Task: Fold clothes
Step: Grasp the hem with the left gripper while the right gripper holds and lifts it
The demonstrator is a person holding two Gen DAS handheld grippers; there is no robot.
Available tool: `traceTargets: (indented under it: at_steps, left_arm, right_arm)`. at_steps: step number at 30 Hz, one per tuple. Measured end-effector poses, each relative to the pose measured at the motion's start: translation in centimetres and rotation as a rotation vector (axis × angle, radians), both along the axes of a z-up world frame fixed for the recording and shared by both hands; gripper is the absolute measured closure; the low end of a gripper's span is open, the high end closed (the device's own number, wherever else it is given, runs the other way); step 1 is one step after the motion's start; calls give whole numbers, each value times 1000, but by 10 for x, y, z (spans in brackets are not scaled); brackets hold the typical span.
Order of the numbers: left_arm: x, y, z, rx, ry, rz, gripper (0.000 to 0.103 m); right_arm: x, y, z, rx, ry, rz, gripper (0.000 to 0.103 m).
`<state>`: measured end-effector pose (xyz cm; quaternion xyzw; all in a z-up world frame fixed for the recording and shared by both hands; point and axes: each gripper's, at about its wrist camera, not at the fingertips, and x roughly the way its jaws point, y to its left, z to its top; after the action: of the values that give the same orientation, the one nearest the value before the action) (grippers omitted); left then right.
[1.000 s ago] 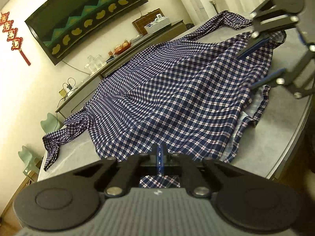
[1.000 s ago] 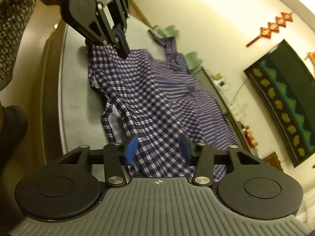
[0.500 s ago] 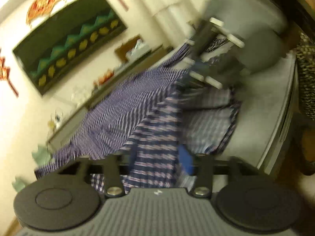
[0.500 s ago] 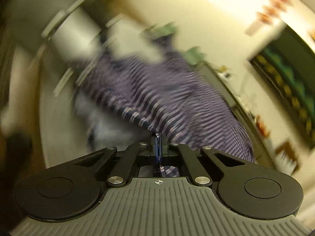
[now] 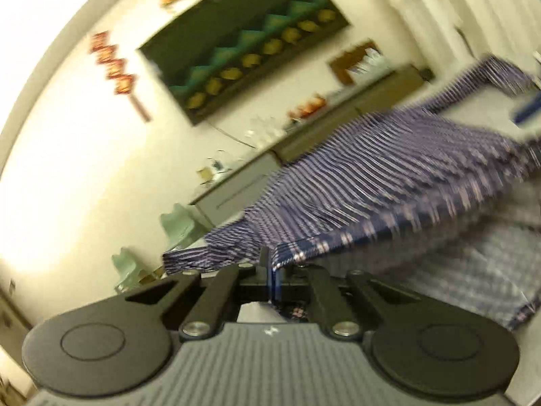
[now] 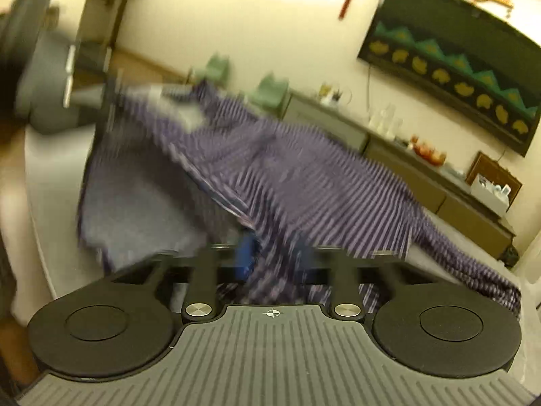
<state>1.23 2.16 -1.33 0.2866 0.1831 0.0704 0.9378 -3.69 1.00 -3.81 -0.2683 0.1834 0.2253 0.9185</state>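
Note:
A navy and white checked shirt (image 5: 372,176) is lifted off the grey table (image 5: 487,98), blurred by motion. My left gripper (image 5: 272,270) is shut on the shirt's hem edge, and the pale inside of the fabric (image 5: 473,270) hangs below. In the right wrist view the shirt (image 6: 304,182) drapes across, and my right gripper (image 6: 274,253) has its blue fingers (image 6: 245,253) apart with shirt fabric lying between them. The left gripper shows blurred at the upper left of the right wrist view (image 6: 50,77).
A long sideboard (image 6: 422,182) with bottles and a fruit bowl runs along the far wall under a dark wall panel (image 6: 456,57). Pale green chairs (image 5: 179,226) stand past the table's far end. The table's rounded edge (image 6: 37,223) is at left.
Both grippers swung up, lifting the shirt's near edge off the table. The left gripper opened midway and is shut on the hem again. The right gripper, shut half a second ago, now has its fingers apart.

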Motion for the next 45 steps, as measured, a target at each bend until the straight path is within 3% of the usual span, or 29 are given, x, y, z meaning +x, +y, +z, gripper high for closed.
traceTargets:
  at_steps: [1, 4, 8, 10, 12, 14, 15, 16, 18, 20, 22, 23, 24, 26, 27, 28, 31, 33, 35, 38, 39, 42, 45]
  left_arm:
    - [0, 3, 3, -19, -11, 15, 101]
    - [1, 14, 15, -98, -24, 47, 101]
    - [-2, 29, 32, -222, -22, 55, 101]
    - [-7, 32, 38, -255, -35, 51, 101]
    - [-12, 35, 44, -263, -65, 49, 101]
    - [-20, 40, 50, -267, -95, 73, 101]
    - [-22, 44, 51, -270, -107, 96, 101]
    - [-25, 49, 52, -275, -111, 115, 101]
    - [-32, 61, 51, -293, -107, 142, 101]
    - [-34, 69, 49, -297, -86, 146, 101]
    - [-33, 74, 45, -307, -46, 139, 101]
    - [-35, 75, 47, -310, -48, 132, 101]
    - [-39, 75, 49, -307, -68, 129, 101]
    - [-55, 78, 64, -327, -142, 122, 101]
    - [-61, 81, 71, -348, -168, 128, 101]
    - [-59, 84, 72, -371, -145, 140, 101]
    - [-29, 79, 36, -380, 121, 121, 101]
    - [-23, 69, 21, -308, 163, 121, 100]
    - [-27, 64, 25, -263, 132, 124, 96]
    - [-34, 68, 32, -279, 105, 163, 75]
    - [-36, 71, 32, -289, 115, 187, 67]
    - [-54, 53, 30, -196, 66, 203, 64]
    - [-78, 26, 28, -69, -24, 202, 54]
  right_arm:
    - [-4, 4, -6, -50, -18, 5, 33]
    - [-14, 15, -21, -185, -58, 16, 37]
    - [-30, 20, -8, -126, -103, 55, 35]
    - [-35, 36, -11, -145, -122, 85, 28]
    - [-40, 53, -15, -171, -141, 113, 29]
    - [-25, 66, -27, -272, -140, 43, 37]
    - [-16, 69, -33, -318, -122, 1, 49]
    - [-7, 61, -31, -321, -102, -55, 61]
    - [10, 43, -24, -314, -61, -172, 71]
    - [18, 10, -6, -204, 14, -272, 73]
    - [20, -17, 6, -109, 78, -329, 93]
    - [19, -30, 11, -54, 107, -342, 95]
    - [18, -43, 16, 1, 136, -355, 100]
    - [-4, -76, 53, 224, 105, -343, 101]
    - [-7, -85, 51, 280, 143, -358, 101]
    - [-8, -93, 46, 327, 191, -378, 101]
    - [-12, -117, 31, 467, 335, -434, 100]
    - [-14, -133, 21, 560, 432, -471, 100]
    - [-19, -128, 26, 585, 422, -447, 94]
    - [-28, -127, 42, 630, 350, -439, 71]
    - [-31, -129, 43, 641, 332, -457, 56]
    - [-32, -130, 43, 618, 331, -497, 53]
    - [-34, -123, 40, 555, 343, -488, 53]
